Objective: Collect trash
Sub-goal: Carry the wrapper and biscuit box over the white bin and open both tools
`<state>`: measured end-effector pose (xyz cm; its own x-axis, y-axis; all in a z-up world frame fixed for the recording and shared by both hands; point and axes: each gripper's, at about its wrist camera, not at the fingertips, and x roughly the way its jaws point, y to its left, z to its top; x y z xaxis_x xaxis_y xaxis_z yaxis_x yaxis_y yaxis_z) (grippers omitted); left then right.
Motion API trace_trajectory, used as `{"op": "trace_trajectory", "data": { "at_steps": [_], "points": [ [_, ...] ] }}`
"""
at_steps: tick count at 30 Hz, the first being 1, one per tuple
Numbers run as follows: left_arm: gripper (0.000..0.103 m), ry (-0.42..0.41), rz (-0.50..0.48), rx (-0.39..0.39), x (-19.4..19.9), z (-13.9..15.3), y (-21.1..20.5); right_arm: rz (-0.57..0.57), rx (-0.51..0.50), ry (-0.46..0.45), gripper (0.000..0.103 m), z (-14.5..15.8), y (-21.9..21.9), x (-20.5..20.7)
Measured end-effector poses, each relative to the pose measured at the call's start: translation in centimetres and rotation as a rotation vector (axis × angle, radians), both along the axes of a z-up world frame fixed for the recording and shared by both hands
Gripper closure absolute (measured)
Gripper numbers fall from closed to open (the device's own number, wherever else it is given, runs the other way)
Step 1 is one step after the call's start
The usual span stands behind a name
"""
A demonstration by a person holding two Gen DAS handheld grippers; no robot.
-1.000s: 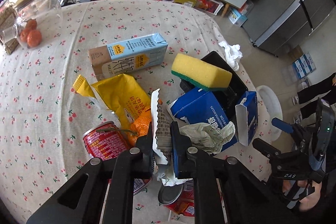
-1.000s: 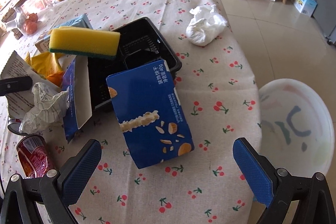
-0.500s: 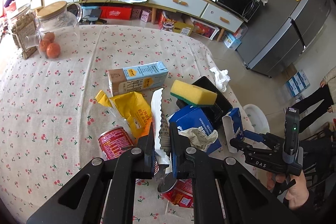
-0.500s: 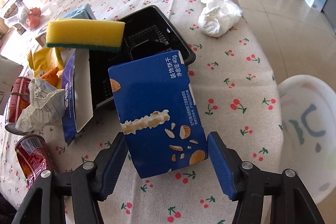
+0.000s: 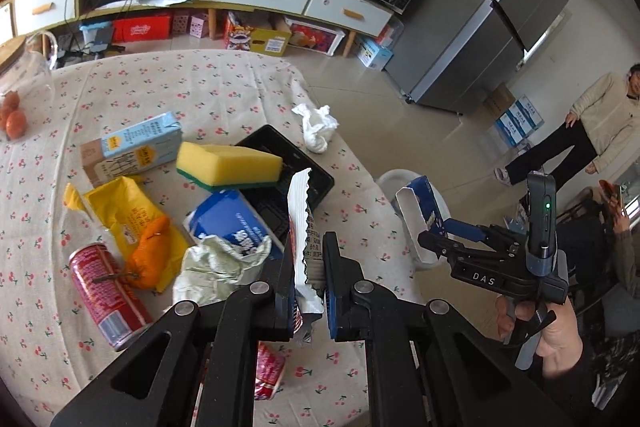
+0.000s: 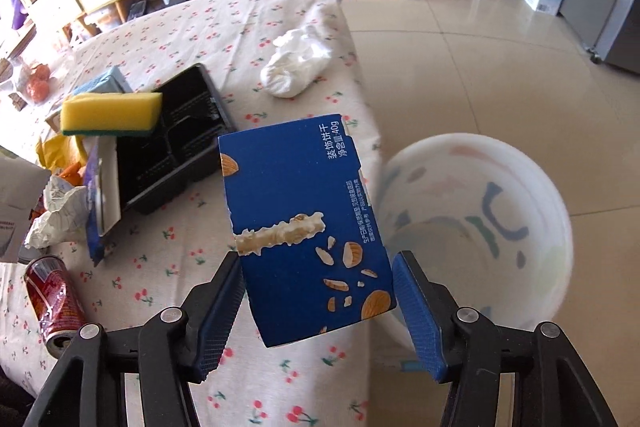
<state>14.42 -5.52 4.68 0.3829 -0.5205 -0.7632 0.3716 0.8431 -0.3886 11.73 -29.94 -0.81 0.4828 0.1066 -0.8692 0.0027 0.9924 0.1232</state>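
Right gripper (image 6: pixel 316 307) grasps a dark-blue cardboard biscuit box (image 6: pixel 304 227) past the table edge, above a white plastic bin (image 6: pixel 500 227); left gripper (image 5: pixel 306 287) pinches a white serrated-edge wrapper (image 5: pixel 302 227).

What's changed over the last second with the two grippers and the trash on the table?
The right gripper, open a second ago, closed on the blue biscuit box and lifted it off the table toward the white bin. The left gripper kept its hold on the white wrapper and rose with it. The yellow sponge, black tray and red can stayed put.
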Motion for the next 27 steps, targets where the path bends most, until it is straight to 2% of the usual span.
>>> {"op": "trace_trajectory", "data": {
  "at_steps": [8,15,24,27],
  "points": [
    [0.092,0.027,-0.174,0.013,0.8,-1.9,-11.6,-0.149,-0.005,0.045,0.038,-0.6,-7.7,-2.4],
    [0.092,0.086,-0.248,0.003,2.6,-5.0,-19.4,-0.234,0.006,0.073,0.038,-1.0,-12.6,-4.9],
    [0.092,0.063,-0.271,0.05,4.3,-7.9,-23.3,-0.265,-0.001,0.088,0.038,-1.3,-15.5,-7.2],
    [0.086,0.055,-0.257,0.096,4.6,-8.2,-23.2,-0.269,-0.001,0.089,0.038,-1.2,-15.7,-7.5]
  ]
}}
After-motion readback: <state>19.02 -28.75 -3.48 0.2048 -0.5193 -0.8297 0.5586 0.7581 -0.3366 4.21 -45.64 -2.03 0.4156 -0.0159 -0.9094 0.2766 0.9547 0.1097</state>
